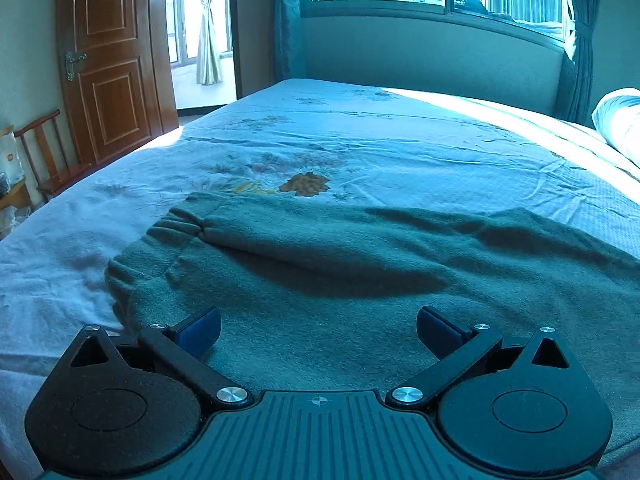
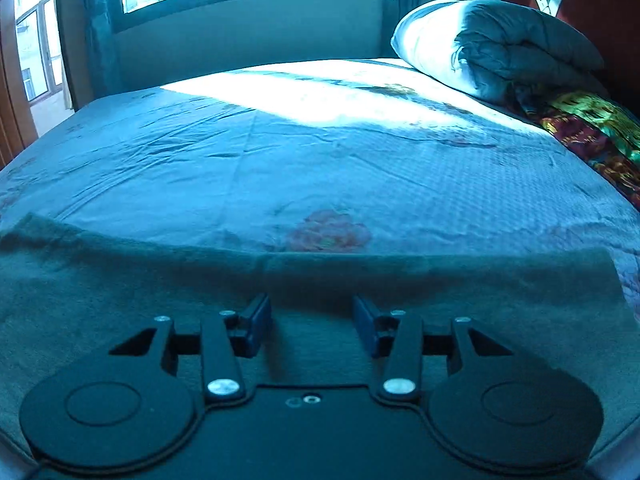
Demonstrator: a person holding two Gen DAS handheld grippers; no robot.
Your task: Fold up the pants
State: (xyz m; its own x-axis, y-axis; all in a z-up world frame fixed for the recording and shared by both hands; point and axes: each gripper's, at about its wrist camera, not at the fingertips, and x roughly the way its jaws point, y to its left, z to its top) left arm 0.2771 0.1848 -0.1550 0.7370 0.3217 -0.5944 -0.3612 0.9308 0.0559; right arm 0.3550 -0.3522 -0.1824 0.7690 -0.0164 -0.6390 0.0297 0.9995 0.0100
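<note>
the left handheld gripper [image 1: 319, 330] is matte black plastic, with two round disc-shaped housings, a ribbed centre plate bearing a small crosshair mark, and silver screws at each pivot of its angled arms. its two short fingers [image 1: 199, 333] end in dark blue rectangular pads. the right handheld gripper [image 2: 312, 325] has the same black discs, silver screws and blue pads, with a smoother centre plate.

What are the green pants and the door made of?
The pants look like soft fleece or knit: matte, fuzzy surface, gathered stretchy waistband. The door looks like varnished wood: reddish-brown, glossy, with raised panels. Neither is certain from looks alone.
</note>
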